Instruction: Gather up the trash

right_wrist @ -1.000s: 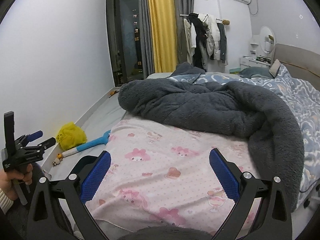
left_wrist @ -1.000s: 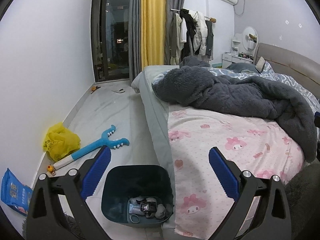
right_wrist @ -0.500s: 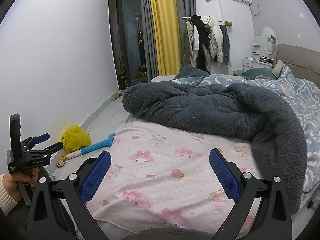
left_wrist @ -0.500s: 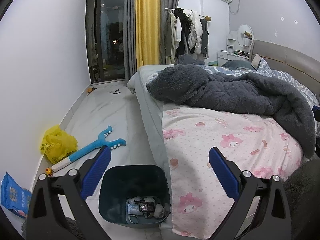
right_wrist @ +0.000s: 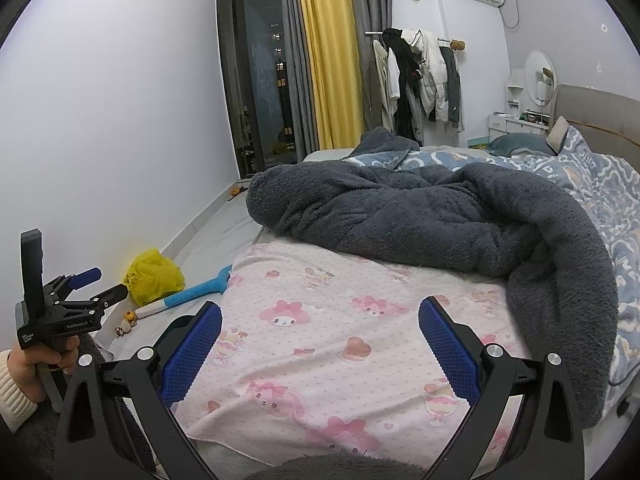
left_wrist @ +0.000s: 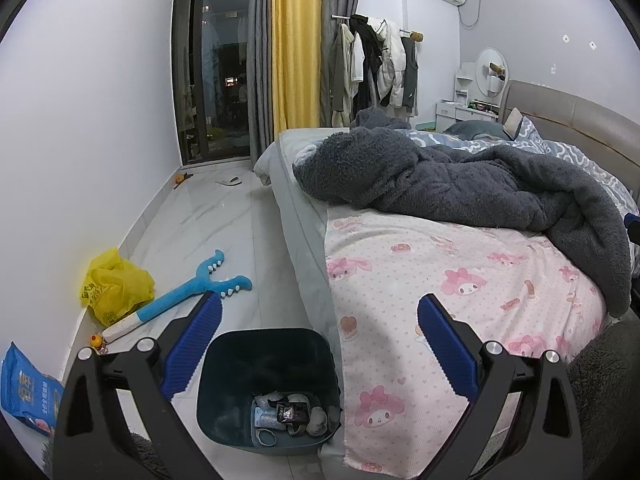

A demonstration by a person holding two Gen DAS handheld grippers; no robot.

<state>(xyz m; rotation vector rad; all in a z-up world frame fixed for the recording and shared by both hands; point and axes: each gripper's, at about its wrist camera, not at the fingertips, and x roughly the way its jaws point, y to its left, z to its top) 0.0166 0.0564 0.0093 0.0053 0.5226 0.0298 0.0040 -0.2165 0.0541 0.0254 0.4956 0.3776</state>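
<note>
- The left gripper (left_wrist: 318, 344) hangs wide open and empty over the floor, right above the dark bin (left_wrist: 269, 384) that stands against the near corner of the bed (left_wrist: 460, 264); the bin already holds a few wrappers and scraps at its bottom.
- The loose trash lies forward and to the left of that gripper, along the wall: a crumpled yellow plastic bag (left_wrist: 116, 286) with print too small to read, and nearer, at the left edge of the view, a blue snack packet (left_wrist: 26, 394) bearing yellow characters I cannot make out.
- A blue toy guitar (left_wrist: 180, 300) lies between the bag and the bin, its long axis running diagonally from the wall toward the bed.
- The right gripper (right_wrist: 320, 350) is likewise wide open and empty, over the pink printed sheet (right_wrist: 340, 340), well apart from the floor items.
- By my judgement the left gripper is nearer to both bag and packet, and should take them.
</note>
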